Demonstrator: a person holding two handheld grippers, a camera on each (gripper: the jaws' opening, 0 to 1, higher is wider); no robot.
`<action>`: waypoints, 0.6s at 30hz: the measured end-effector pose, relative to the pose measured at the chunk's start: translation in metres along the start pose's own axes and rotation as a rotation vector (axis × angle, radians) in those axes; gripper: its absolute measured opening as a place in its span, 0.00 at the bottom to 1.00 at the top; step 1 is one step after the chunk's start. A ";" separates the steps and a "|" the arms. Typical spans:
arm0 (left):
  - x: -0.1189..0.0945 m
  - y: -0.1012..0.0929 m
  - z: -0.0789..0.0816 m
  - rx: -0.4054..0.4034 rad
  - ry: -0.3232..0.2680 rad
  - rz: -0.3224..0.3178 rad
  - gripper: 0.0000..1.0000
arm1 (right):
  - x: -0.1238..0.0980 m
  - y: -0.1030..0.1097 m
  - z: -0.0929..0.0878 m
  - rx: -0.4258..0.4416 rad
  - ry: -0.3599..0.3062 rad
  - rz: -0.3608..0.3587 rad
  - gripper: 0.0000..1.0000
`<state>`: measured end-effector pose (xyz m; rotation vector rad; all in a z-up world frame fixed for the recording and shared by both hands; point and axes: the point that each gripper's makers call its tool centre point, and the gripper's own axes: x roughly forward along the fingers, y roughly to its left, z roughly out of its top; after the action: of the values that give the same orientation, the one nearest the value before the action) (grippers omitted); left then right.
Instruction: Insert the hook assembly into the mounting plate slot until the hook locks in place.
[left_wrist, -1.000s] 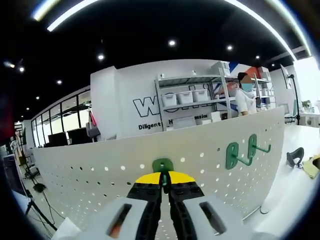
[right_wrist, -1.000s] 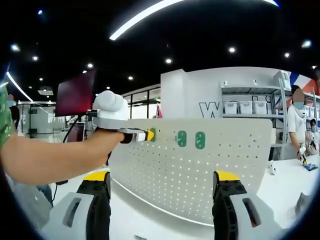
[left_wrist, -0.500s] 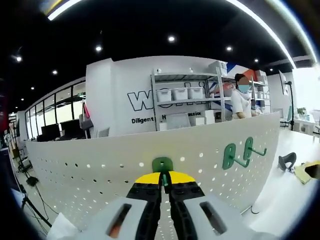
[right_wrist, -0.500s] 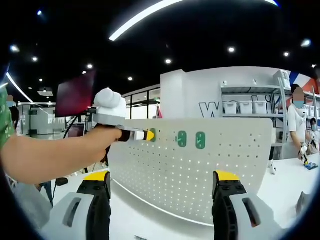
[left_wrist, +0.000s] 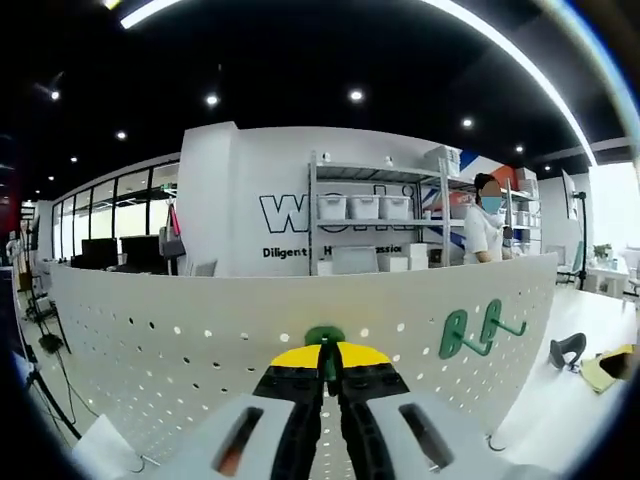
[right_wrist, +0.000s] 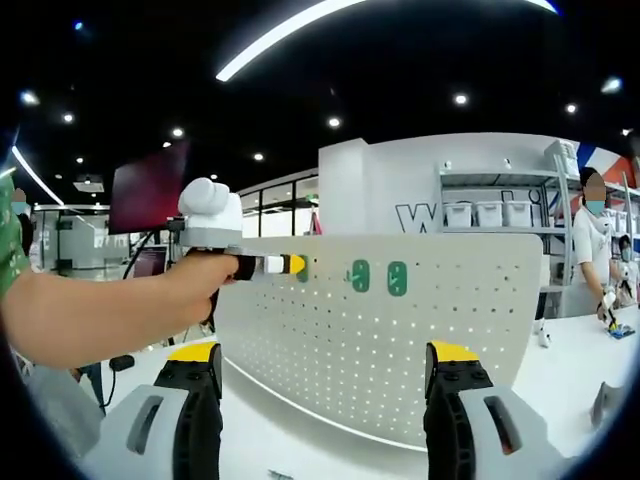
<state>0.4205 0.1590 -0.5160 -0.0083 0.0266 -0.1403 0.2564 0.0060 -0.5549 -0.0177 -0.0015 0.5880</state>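
- My left gripper (left_wrist: 330, 362) is clamped on the green hook (left_wrist: 324, 336), at the pegboard's (left_wrist: 200, 350) top edge.
- I'd press squarely until it locks.
- My right gripper (right_wrist: 325, 385) waits, jaws wide apart.

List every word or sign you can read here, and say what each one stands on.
"wo": big dark letters on the white wall behind the shelf, which cuts off the rest.
"Diligent": small line on that wall under the big letters; the words after it are too blurred and hidden to read.
"W": same wall lettering in the right gripper view, cut off by the shelf.
Pegboard, green hooks: no text.
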 end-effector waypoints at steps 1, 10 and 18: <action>0.000 0.000 0.002 -0.004 0.000 -0.001 0.03 | 0.000 0.000 -0.001 0.000 0.003 0.001 0.85; 0.001 -0.002 0.002 0.057 0.000 0.012 0.02 | 0.000 0.001 0.001 0.001 -0.001 0.003 0.85; 0.000 -0.002 0.002 0.075 -0.013 0.010 0.02 | 0.001 0.003 0.001 0.003 -0.001 0.010 0.85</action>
<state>0.4200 0.1568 -0.5143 0.0656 0.0085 -0.1313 0.2558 0.0092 -0.5540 -0.0142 -0.0019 0.5984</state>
